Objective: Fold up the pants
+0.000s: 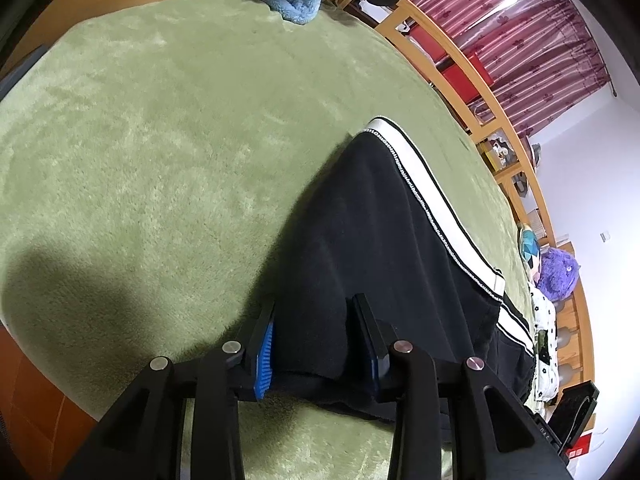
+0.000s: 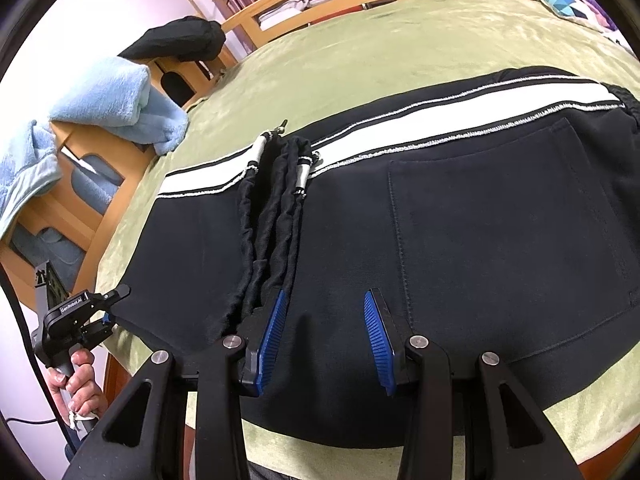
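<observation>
Black pants (image 2: 460, 240) with a white side stripe (image 2: 400, 120) lie folded on the green blanket (image 2: 360, 40). Their ruched waistband with drawstring ends (image 2: 276, 184) lies across the cloth. My right gripper (image 2: 324, 312) hovers open just above the pants near the front edge, beside a back pocket. My left gripper (image 1: 316, 316) has its jaws around a raised black corner of the pants (image 1: 380, 232), with cloth between the pads; it also shows at the left of the right wrist view (image 2: 108, 304), at the pants' corner.
A light blue towel (image 2: 112, 96) and a black garment (image 2: 180, 40) hang on the wooden bed frame (image 2: 280, 12). Pillows and a purple plush toy (image 1: 556, 272) lie at the bed's far end. Red boxes and striped curtains stand behind.
</observation>
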### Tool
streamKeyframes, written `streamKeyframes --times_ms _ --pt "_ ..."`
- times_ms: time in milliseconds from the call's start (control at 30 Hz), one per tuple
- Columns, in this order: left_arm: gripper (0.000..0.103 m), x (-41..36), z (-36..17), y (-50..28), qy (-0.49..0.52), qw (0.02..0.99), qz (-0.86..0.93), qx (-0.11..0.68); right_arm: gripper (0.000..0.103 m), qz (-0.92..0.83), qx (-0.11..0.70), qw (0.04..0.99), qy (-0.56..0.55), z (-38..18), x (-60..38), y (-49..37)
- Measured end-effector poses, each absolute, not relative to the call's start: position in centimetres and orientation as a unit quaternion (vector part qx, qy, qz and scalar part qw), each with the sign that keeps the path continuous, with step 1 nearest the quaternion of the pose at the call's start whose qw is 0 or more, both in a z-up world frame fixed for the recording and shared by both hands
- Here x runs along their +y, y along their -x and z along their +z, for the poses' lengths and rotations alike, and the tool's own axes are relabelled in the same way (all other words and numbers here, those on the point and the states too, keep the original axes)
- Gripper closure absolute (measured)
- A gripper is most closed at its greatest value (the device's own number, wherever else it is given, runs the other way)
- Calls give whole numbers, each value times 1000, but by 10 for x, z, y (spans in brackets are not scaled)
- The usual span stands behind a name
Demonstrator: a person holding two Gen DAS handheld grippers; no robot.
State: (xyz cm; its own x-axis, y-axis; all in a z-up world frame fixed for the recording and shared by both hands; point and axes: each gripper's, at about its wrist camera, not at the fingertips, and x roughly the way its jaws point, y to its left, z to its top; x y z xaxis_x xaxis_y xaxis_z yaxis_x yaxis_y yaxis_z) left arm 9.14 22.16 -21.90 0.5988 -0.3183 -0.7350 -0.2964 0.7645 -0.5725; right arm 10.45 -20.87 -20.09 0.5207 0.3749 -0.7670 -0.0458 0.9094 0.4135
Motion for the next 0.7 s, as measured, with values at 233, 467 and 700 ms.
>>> streamKeyframes --times_ms 233,467,700 --pt "70 220 -219 -95 342 822 -1 456 62 122 474 852 -184 -206 -212 -105" --pt "70 218 -219 -95 341 824 -2 454 62 118 477 852 -179 -209 -211 -106" --pt "74 219 -218 -91 339 832 -8 439 62 107 466 861 -175 -200 -221 -104"
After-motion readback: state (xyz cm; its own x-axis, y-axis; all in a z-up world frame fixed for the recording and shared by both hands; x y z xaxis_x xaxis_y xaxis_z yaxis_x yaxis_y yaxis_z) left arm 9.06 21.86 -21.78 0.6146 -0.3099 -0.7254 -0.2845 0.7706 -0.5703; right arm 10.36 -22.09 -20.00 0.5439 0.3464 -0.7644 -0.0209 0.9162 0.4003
